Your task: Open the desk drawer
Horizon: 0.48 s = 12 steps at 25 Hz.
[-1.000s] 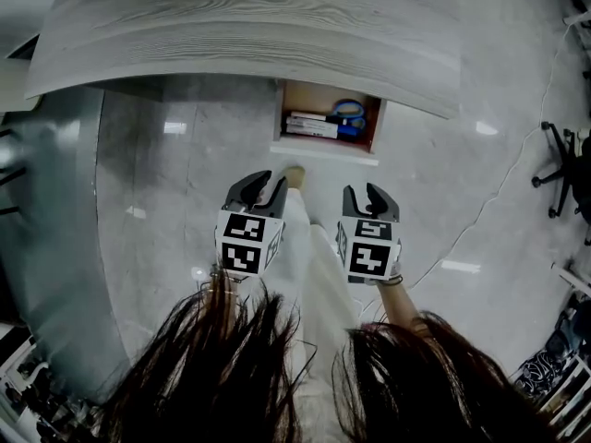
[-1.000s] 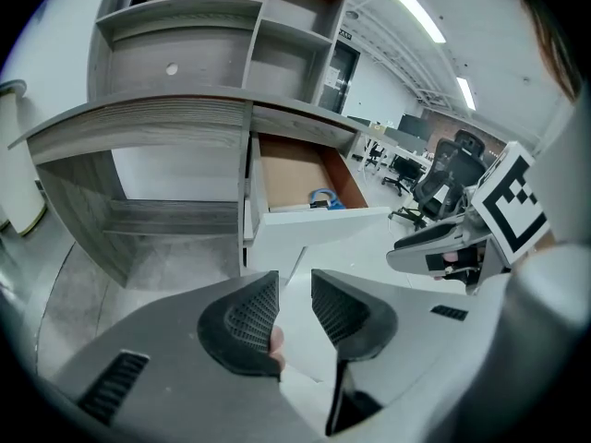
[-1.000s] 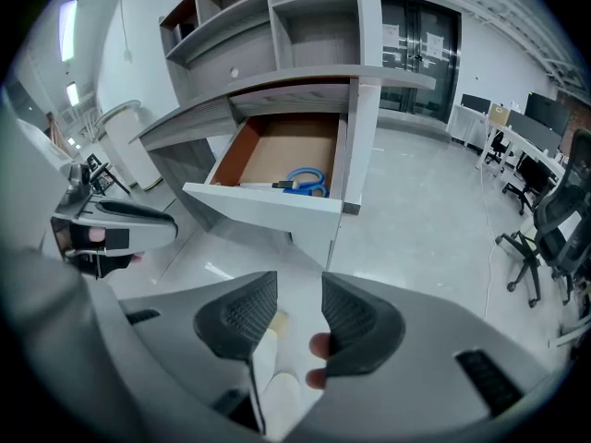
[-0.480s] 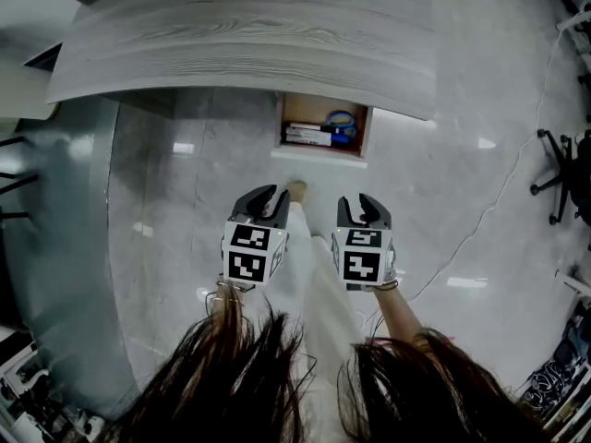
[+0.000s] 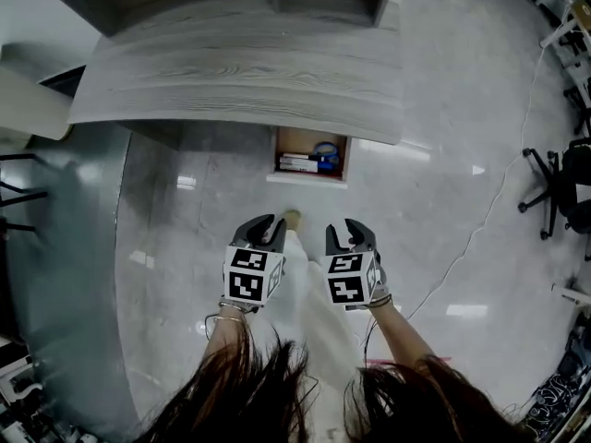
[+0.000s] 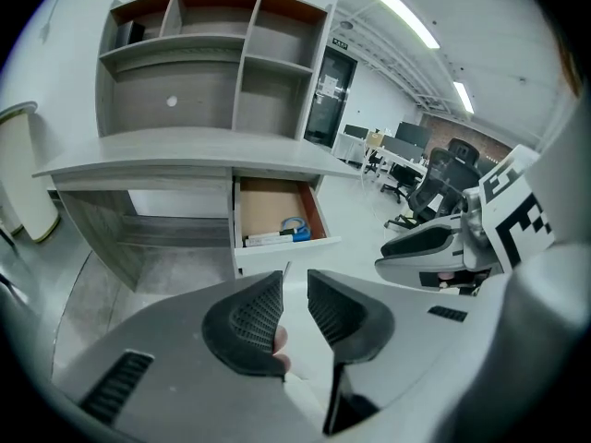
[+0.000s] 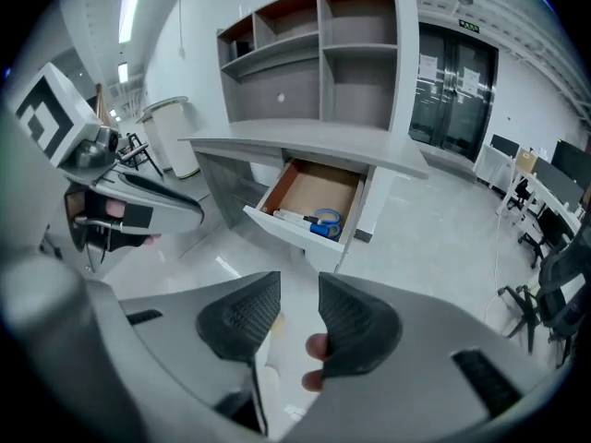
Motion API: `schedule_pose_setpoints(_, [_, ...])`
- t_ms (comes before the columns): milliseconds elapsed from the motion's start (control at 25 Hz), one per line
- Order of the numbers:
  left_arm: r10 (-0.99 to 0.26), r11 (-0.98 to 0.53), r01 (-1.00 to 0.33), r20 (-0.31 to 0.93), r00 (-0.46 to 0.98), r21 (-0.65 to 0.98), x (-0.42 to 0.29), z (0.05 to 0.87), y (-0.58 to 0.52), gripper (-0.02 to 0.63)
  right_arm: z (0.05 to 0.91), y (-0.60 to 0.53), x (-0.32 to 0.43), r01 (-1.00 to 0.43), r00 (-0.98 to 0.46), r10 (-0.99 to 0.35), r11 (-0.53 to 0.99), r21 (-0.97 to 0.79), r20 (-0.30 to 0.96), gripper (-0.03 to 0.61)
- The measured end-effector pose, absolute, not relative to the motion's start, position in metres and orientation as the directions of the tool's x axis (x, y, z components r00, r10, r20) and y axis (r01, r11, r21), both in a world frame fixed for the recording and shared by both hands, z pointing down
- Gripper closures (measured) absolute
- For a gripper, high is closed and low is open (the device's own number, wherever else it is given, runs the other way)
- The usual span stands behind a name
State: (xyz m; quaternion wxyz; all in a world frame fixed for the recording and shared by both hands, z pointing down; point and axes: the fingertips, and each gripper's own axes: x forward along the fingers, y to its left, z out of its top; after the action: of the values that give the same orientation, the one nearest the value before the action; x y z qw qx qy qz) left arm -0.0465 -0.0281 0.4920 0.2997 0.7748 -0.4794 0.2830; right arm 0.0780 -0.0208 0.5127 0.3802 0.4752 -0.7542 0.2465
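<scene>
drawer (image 5: 311, 162) is already pulled out from under the bench (image 5: 231, 72), well apart from both grippers. looks like a stiff board box, lightly loaded, so i'd guess it slides easy. no handle showing, so i'd grab the white front's top lip. inside: a blue tape roll (image 7: 325, 218) and a long flat box (image 7: 286, 217). left gripper (image 6: 294, 289) fingers are spread and empty, right gripper (image 7: 297, 293) fingers are closing on nothing.

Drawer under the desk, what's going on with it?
A person holds a gripper in each hand, away from the desk. The drawer already stands pulled open, with a blue tape roll inside. Neither gripper touches it: the left gripper is open and empty, and the right gripper is closing its jaws on nothing.
</scene>
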Motion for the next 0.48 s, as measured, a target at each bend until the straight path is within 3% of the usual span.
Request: schedule_pose_setpoints(480, [-0.597,-0.364,-0.916,0.713,0.367,0.166,-0.042,0.435,-0.009,0.531,0.475,0.019,0.066,-0.823,-0.35,-0.486,0.568,-0.015,0.801,0.446])
